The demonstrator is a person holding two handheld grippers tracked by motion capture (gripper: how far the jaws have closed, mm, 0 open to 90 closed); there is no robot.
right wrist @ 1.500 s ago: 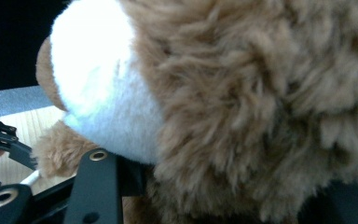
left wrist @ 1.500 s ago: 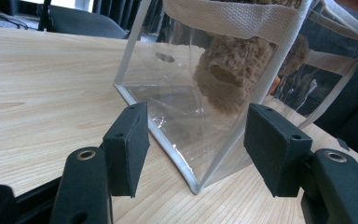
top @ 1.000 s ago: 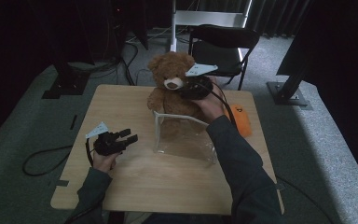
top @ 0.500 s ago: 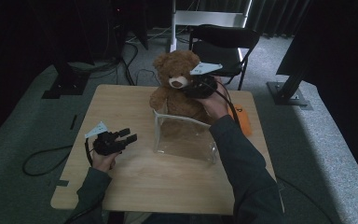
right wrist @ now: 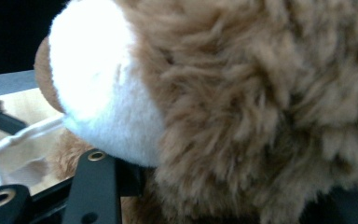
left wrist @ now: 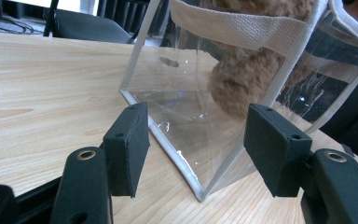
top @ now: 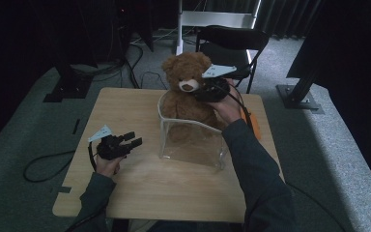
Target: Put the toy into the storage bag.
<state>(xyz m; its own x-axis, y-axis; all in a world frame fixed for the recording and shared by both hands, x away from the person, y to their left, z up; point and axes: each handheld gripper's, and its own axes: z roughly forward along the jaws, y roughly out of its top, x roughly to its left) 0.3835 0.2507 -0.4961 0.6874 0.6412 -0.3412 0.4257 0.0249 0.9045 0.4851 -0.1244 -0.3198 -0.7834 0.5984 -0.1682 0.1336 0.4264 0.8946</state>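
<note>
While the brown plush teddy bear (top: 186, 92) sits with its lower body inside the clear plastic tote bag with white fabric trim (top: 189, 140), its head and chest stand above the rim – so the packing looks roughly half done, with the bear yet to be pushed down. The right gripper (top: 207, 91) is at the bear's neck, its fingers pinching the plush just under the white muzzle. The left gripper (top: 128, 143) rests on the light wooden worktop (top: 140, 193), fingers spread and empty, just beside the bag. The left gripper view shows a furry paw (left wrist: 242, 84) low behind the clear wall, near the bag's floor – the high view leaves this vague. The right gripper view shows fur bulging around the near finger (right wrist: 98, 186).
</note>
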